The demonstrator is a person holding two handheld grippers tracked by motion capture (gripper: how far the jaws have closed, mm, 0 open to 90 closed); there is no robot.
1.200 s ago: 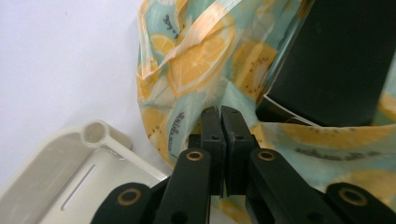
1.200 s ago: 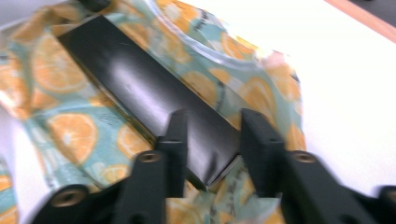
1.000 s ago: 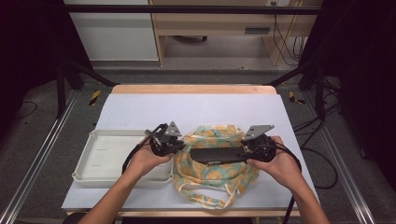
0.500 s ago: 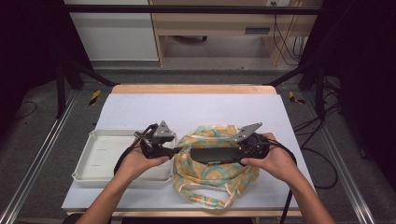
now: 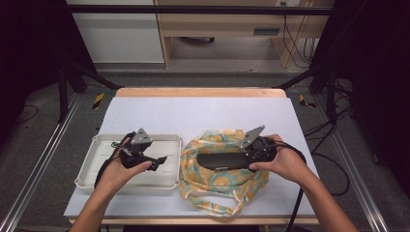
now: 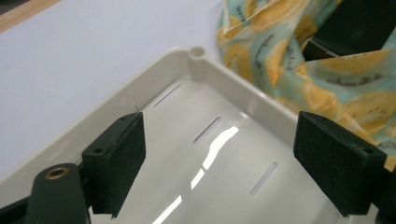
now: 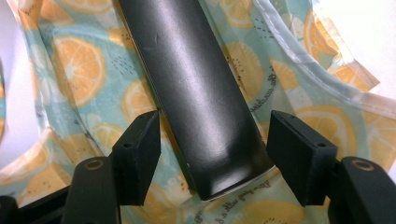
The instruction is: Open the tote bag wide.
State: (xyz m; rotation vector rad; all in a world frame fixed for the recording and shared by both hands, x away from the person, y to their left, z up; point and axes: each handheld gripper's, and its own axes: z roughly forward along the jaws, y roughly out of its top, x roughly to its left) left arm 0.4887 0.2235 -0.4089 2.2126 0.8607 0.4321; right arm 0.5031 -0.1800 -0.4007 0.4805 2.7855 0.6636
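Black box [image 5: 220,160] lies lengthwise across the table on orange-print bag [image 5: 212,186].

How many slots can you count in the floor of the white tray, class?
4 in the left gripper view, in the tray floor: far, middle, right, plus one under a glare streak. More may be hidden.

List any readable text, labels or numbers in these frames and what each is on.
Script lettering on the orange-slice cloth bag: printed beside the slices and along its lower edge in the right gripper view, too small and partly cut off to read.
Same script on the bag in the left gripper view: too blurred to read.
Black box: a pale strip at its near end, nothing legible.
White tray: no text.
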